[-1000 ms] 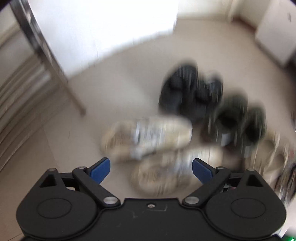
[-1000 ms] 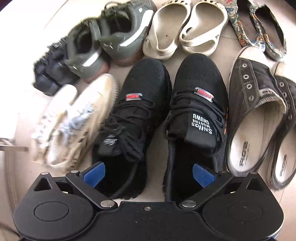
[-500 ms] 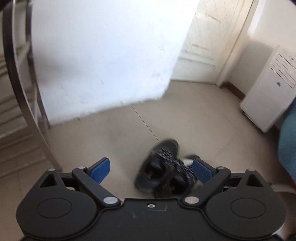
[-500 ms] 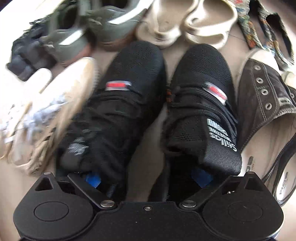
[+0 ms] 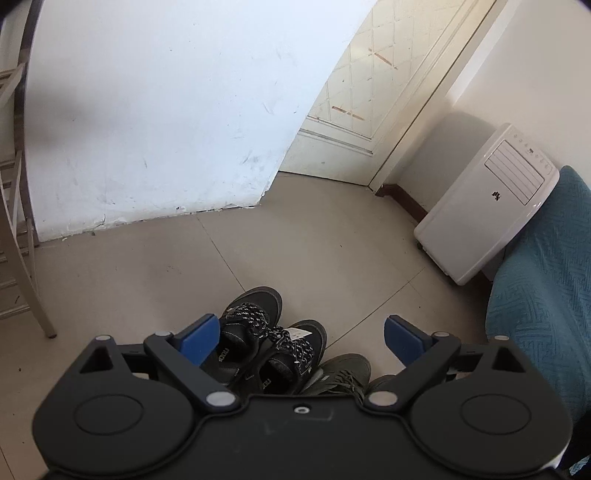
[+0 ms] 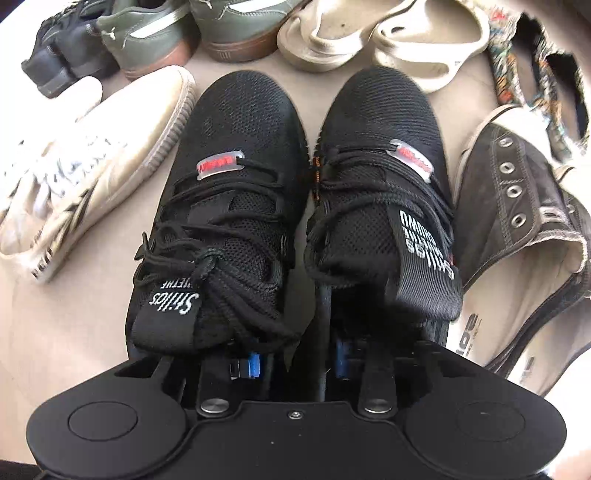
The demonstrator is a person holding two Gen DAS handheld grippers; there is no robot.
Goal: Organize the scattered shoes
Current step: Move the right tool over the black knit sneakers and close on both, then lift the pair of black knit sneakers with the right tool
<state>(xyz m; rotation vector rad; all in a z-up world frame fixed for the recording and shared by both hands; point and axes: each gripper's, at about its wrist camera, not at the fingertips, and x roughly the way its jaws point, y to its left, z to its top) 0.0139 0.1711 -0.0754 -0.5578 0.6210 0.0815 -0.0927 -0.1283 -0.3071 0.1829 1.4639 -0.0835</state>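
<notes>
A pair of black mesh shoes lies side by side on the floor, the left shoe [image 6: 236, 133] and the right shoe [image 6: 384, 122] with toes pointing away. My right gripper [image 6: 297, 363] points straight down at their heel ends. One blue pad sits inside each shoe, and the jaws are closing with the two inner collar walls pinched between them. My left gripper [image 5: 299, 325] hangs open above the floor with nothing between its fingers. Below it lie dark sneakers with speckled laces [image 5: 258, 332].
Around the black pair lie cream sneakers [image 6: 92, 155], olive sneakers [image 6: 147, 33], beige clogs [image 6: 369, 40], patterned flats [image 6: 524, 74] and grey slip-ons [image 6: 517, 206]. In the left wrist view a white air cooler [image 5: 487, 206], teal sofa [image 5: 543, 302] and metal rack leg [image 5: 22, 236] border bare floor.
My right gripper has dropped onto the black pair and its jaws have narrowed from wide open to pinching the inner collars. My left gripper has risen and tilted up toward the wall.
</notes>
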